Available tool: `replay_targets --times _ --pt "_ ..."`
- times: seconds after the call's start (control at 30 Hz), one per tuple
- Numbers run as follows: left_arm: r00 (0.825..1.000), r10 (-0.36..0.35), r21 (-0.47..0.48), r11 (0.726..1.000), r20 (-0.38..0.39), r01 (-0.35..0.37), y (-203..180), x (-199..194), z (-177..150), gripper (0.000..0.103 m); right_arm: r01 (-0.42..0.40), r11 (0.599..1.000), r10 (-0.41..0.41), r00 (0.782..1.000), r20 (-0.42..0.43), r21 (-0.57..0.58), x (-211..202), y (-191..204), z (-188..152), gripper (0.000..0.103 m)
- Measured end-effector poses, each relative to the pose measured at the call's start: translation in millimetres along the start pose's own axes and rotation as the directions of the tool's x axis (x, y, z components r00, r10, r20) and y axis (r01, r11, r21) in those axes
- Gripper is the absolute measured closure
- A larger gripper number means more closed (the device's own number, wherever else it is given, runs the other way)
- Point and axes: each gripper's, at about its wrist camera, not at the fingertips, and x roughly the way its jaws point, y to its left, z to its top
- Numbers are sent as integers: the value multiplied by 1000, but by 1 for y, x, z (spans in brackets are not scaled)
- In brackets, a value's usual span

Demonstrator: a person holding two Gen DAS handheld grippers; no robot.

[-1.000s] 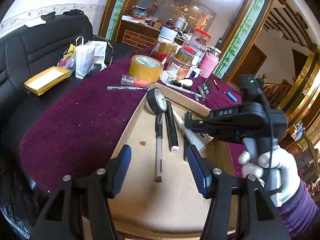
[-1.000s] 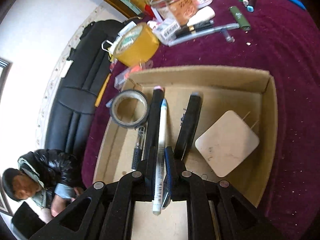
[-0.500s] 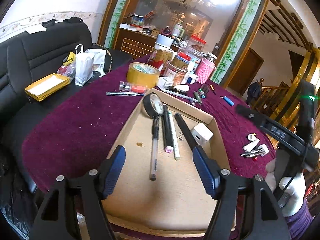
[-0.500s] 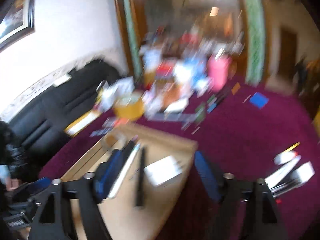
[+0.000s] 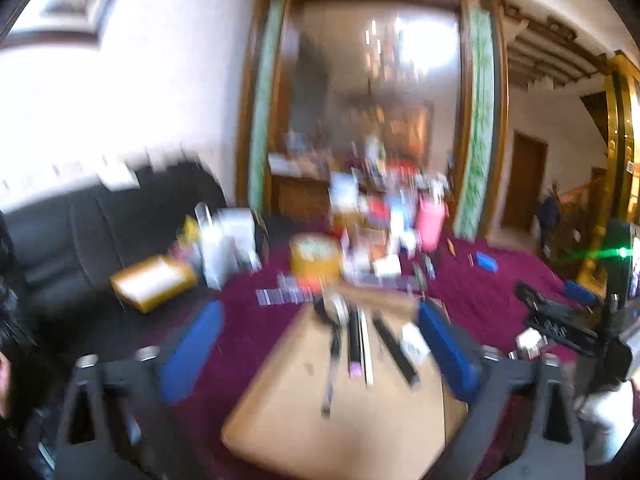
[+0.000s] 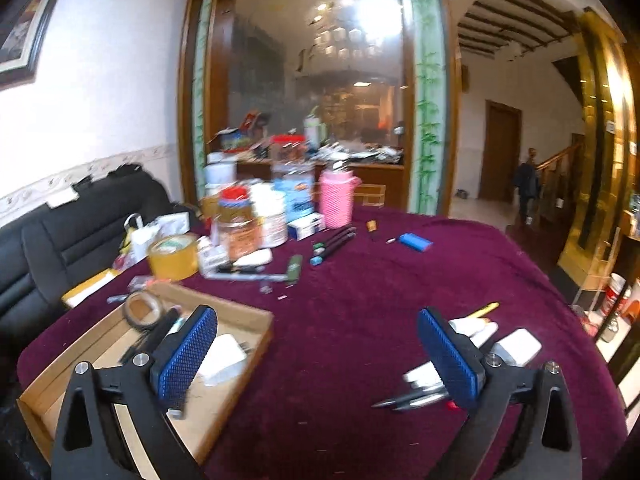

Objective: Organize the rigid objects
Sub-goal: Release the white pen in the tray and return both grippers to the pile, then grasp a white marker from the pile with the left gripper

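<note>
Cardboard tray (image 6: 240, 312) sits on the purple tablecloth (image 6: 360, 320) at the left of the right wrist view, holding a roll of dark tape (image 6: 142, 310) at its far corner, several black pens or markers (image 6: 160, 330) lying lengthwise, and a white square block (image 6: 224, 356) near its right wall. Right gripper (image 6: 316, 360) hangs over the cloth just beside the tray, jaws spread wide with nothing between them. More loose things lie near its right finger: white blocks (image 6: 516, 346), a yellow pencil (image 6: 484, 310) and dark pens (image 6: 412, 400). Farther back stand a yellow tape roll (image 6: 173, 257), a pink cup (image 6: 338, 199) and jars. Left gripper (image 5: 318, 350) (its view is badly blurred) is also wide apart and empty, above the tray (image 5: 360, 420), with the pens (image 5: 354, 344) ahead of it.
</note>
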Motion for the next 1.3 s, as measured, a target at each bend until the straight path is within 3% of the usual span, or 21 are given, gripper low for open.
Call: replay_targets --times 0.07,0.13,0.23,0.3,0.37,0.5,0.6,0.7,0.87,1.0,1.17,1.23,1.3 --pt "997 -68 5 998 31 68 -8 -2 4 0 50 999 -51 998 36 16 -10 -19 2 1" --pt "985 -151 20 988 -78 153 -25 15 6 0 101 995 -101 993 54 13 -14 -42 2 1" --pt "933 -282 -6 958 -226 288 -55 38 -3 0 168 985 -169 985 21 28 -6 -85 0 1" --pt "897 -324 -11 942 -301 337 -77 47 -13 0 202 977 -201 979 -18 65 4 -120 -3 1" --pt "872 -336 11 932 -356 363 -99 50 -24 0 222 970 -215 974 -69 101 19 -153 -8 1" --pt "793 -362 57 894 -489 444 -152 65 -46 0 247 949 -215 961 -172 196 55 -217 -25 1" --pt "745 -381 40 877 -547 479 -177 71 -59 0 291 918 -233 945 -228 270 69 -253 -42 1" --pt "715 -385 24 872 -583 489 -196 76 -66 0 236 875 -140 959 -244 423 65 -281 -51 1" --pt "695 -375 9 877 -613 480 -211 82 -75 0 193 835 -59 963 -265 515 66 -293 -59 1" --pt "678 -377 -8 877 -631 480 -220 95 -70 0 181 829 -42 963 -265 529 65 -293 -61 1" --pt "685 -379 18 868 -622 496 -234 126 -44 0 199 825 -59 961 -269 529 67 -296 -61 1" --pt "670 -389 18 857 -632 515 -242 145 -39 0 208 823 -65 959 -276 529 69 -298 -60 1" --pt "638 -387 14 848 -665 529 -257 174 -41 0 215 820 -71 958 -278 531 71 -300 -61 1"
